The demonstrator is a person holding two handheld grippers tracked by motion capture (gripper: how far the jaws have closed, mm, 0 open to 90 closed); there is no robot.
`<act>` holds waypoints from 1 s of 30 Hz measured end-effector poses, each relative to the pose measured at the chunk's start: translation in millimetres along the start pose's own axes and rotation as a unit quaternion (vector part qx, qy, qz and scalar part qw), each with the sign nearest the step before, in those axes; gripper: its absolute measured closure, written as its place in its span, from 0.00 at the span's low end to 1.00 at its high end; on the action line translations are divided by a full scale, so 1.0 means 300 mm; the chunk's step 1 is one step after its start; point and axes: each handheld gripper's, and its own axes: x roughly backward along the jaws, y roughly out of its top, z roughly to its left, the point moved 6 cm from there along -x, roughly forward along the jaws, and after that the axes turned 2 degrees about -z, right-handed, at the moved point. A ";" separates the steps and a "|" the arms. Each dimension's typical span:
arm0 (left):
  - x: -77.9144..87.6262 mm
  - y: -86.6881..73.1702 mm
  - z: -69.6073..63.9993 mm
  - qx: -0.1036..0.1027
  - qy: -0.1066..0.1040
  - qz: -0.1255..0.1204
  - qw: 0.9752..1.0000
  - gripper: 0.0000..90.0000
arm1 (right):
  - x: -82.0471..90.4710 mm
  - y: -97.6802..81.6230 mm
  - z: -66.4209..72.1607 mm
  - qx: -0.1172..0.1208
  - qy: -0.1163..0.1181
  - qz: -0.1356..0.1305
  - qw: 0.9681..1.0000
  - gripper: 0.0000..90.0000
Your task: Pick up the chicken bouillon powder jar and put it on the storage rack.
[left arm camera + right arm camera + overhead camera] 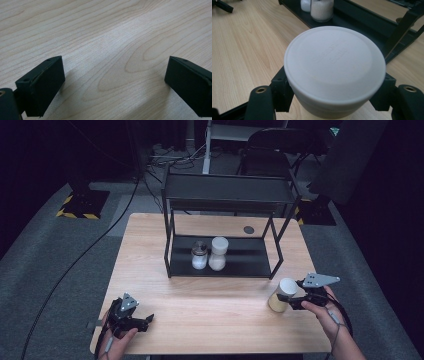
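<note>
The right gripper (pixel 294 299) is clamped on a white-lidded jar (pixel 282 295) of pale yellowish contents, which stands on the bench (pixel 210 315) toward its right front corner, at about 4 o'clock from the black two-tier rack (pixel 225 227). In the right gripper view the jar (pixel 334 67) sits squarely between the two black jaws, its lid (pixel 332 60) facing the camera, the jaws pressing its sides just below the lid rim, one at 8 o'clock and one at 4 o'clock of the lid. The gripper body lies at 3 o'clock of the jar in the high view, held level. On the rack's lower shelf stand two further jars side by side: a clear-lidded jar (pixel 199 255) and a taller white-capped jar (pixel 218 253), well apart from the held jar, at about 10 o'clock from it. The left gripper (pixel 142 321) rests near the bench's left front corner, jaws spread wide with bare wood (pixel 112 67) between them, holding nothing.
</note>
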 end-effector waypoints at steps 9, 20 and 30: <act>0.000 0.000 0.000 0.000 0.000 -0.001 1.000 0.03 | 0.024 0.079 0.003 0.017 -0.002 -0.005 1.000 0.37; 0.000 0.001 -0.002 0.002 0.003 0.001 1.000 0.03 | 0.030 0.158 -0.008 0.024 0.004 -0.007 1.000 0.38; -0.001 0.003 -0.001 0.001 0.002 0.002 1.000 0.03 | 0.015 0.228 -0.018 0.034 0.009 -0.010 0.999 0.38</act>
